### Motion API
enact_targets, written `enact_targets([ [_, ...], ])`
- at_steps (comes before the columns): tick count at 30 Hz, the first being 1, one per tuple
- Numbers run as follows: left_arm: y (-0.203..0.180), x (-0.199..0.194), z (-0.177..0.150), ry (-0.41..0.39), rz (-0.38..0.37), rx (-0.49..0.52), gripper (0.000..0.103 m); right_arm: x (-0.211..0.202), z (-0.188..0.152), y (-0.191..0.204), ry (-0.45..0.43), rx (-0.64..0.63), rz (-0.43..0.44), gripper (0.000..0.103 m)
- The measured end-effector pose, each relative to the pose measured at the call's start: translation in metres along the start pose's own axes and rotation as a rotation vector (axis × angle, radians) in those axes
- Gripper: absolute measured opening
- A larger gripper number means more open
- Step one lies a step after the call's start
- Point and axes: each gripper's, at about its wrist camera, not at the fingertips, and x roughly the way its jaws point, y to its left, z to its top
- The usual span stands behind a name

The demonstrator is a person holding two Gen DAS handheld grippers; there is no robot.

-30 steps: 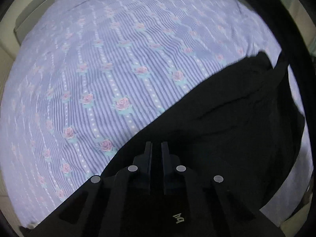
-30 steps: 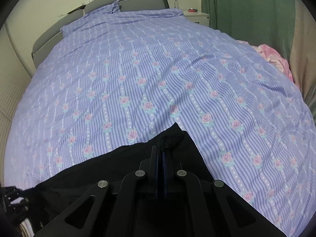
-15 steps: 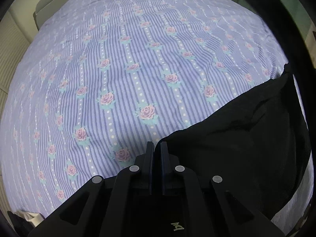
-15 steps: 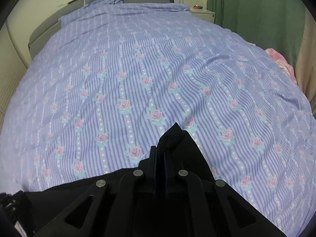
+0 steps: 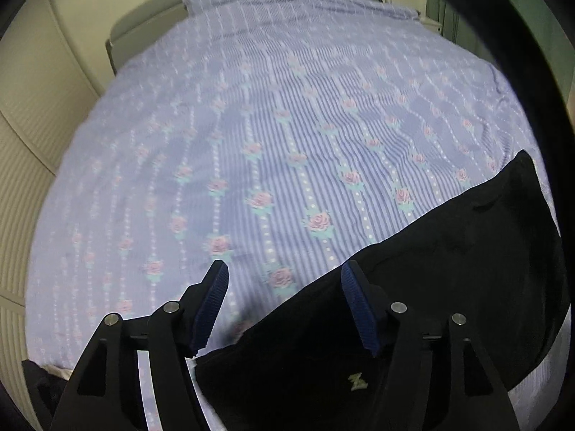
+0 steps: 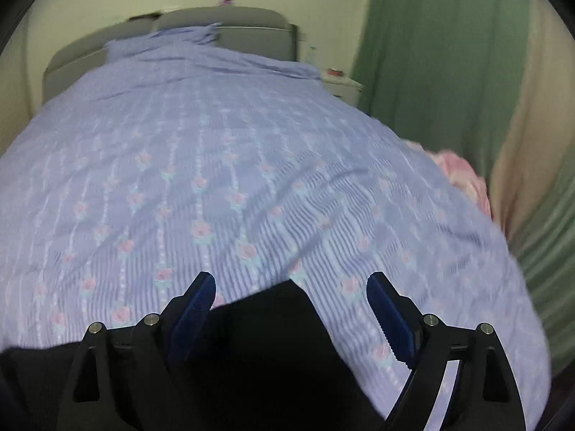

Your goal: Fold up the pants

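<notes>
The black pants [image 5: 449, 273] lie on a lilac striped bedspread with pink roses [image 5: 269, 125]. In the left wrist view they fill the lower right, with a small light logo near the bottom. My left gripper [image 5: 284, 280] is open, its jaws wide apart over the pants' edge and holding nothing. In the right wrist view a corner of the pants [image 6: 269, 341] lies between and below the fingers. My right gripper [image 6: 289, 287] is open and empty too, just above that corner.
A grey headboard [image 6: 222, 25] stands at the far end of the bed. A green curtain [image 6: 431, 54] hangs at the right, with a pink cloth [image 6: 463, 176] at the bed's right edge. A white nightstand [image 6: 341, 86] stands beside the headboard. A ribbed wall panel [image 5: 25, 151] runs along the left.
Both grippers were shut on the pants' edge; now both have opened and let the cloth go. Both cameras have tilted up, showing more of the headboard and wall.
</notes>
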Motion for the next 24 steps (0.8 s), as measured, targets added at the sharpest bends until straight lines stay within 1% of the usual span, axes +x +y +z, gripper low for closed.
enact_targets([
  [2,0.005,-0.02,-0.01,-0.036,0.005,-0.021,0.064,-0.016,0.0,0.01,-0.004,-0.046,0.063,0.087],
  [3,0.017,-0.025,-0.011,-0.048,0.002,-0.033,0.064,-0.023,-0.002,0.013,-0.006,-0.063,0.083,0.087],
  [4,0.024,-0.034,-0.02,-0.062,-0.003,-0.053,0.064,-0.032,-0.004,0.019,-0.01,-0.083,0.116,0.087],
  [7,0.049,-0.047,-0.041,-0.074,-0.032,-0.097,0.064,-0.058,-0.018,0.042,-0.011,-0.121,0.235,0.087],
  [9,0.067,-0.05,-0.054,-0.072,-0.044,-0.126,0.064,-0.07,-0.029,0.06,-0.008,-0.139,0.302,0.087],
  [12,0.092,-0.042,-0.069,-0.061,-0.073,-0.165,0.064,-0.081,-0.048,0.089,0.0,-0.177,0.381,0.087],
  [14,0.106,-0.036,-0.082,-0.049,-0.127,-0.199,0.064,-0.085,-0.059,0.109,0.017,-0.198,0.417,0.087],
  [16,0.112,-0.025,-0.089,-0.033,-0.187,-0.224,0.062,-0.086,-0.069,0.127,0.043,-0.215,0.456,0.087],
  [17,0.114,-0.019,-0.092,-0.022,-0.213,-0.233,0.059,-0.086,-0.073,0.133,0.052,-0.219,0.462,0.087],
  [18,0.116,-0.012,-0.094,-0.016,-0.242,-0.24,0.053,-0.086,-0.078,0.14,0.066,-0.223,0.466,0.087],
  [19,0.117,-0.008,-0.093,-0.013,-0.263,-0.245,0.052,-0.084,-0.081,0.146,0.077,-0.226,0.469,0.087],
  [24,0.125,0.015,-0.094,-0.004,-0.401,-0.286,0.05,-0.082,-0.095,0.166,0.127,-0.212,0.46,0.087],
])
